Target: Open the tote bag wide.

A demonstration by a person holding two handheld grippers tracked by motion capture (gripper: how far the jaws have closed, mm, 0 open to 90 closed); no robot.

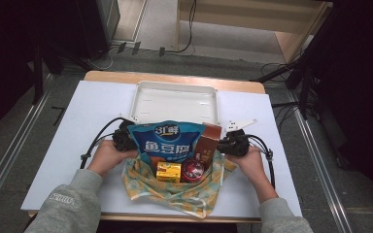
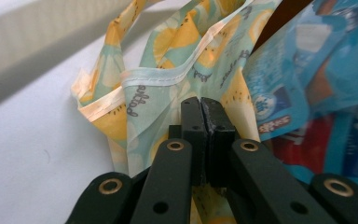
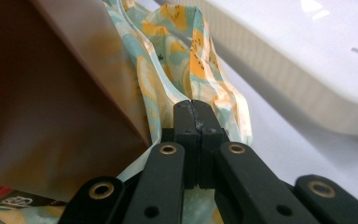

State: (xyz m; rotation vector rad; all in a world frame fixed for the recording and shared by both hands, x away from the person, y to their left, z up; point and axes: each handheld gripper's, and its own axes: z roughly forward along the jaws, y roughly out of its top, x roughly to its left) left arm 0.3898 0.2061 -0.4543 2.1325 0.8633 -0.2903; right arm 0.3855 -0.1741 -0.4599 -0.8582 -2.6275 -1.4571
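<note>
White tabletop (image 1: 68, 145): my L gripper (image 2: 200, 105) & R gripper (image 3: 193, 108) both clamped on lemon-print cloth (image 1: 175, 191) edges, snacks bundled inside.

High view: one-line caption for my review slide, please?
Both grippers, left and right, pinch the sides of a lemon-print cloth bag holding snacks, in front of a white tray.

Lemon-print yellow-teal cloth (image 1: 175, 191), blue packet (image 1: 167, 138), brown box (image 1: 208, 145), white tray (image 1: 175, 103)
</note>
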